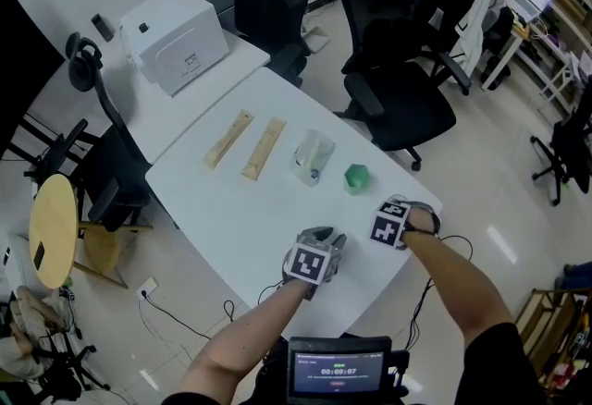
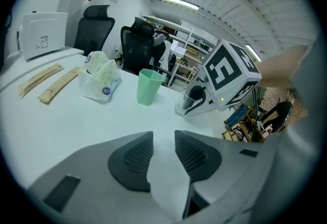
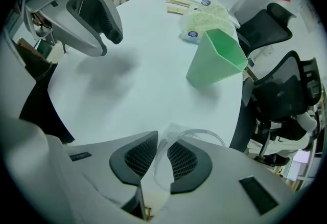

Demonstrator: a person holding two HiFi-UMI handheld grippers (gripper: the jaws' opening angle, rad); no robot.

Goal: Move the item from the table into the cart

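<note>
Right gripper view: my right claw (image 3: 162,142) is clamped on the thin wall of a clear cup (image 3: 203,134), with the rim curving out past the right pad. The left gripper view adds that this cup rests on the white table (image 1: 231,227) near its edge. The head view hides the cup under the marker cube. My left claw (image 2: 163,152) stands slightly apart, with only bare tabletop in the gap. Both claws sit at the table's near edge, close together but not touching. Farther in stands an upright green cup (image 2: 148,86), then a crumpled plastic bag (image 2: 100,77), then two beige packets (image 2: 51,81) lying side by side. Beyond these are a white box (image 1: 176,38) and black office chairs (image 1: 398,42).
</note>
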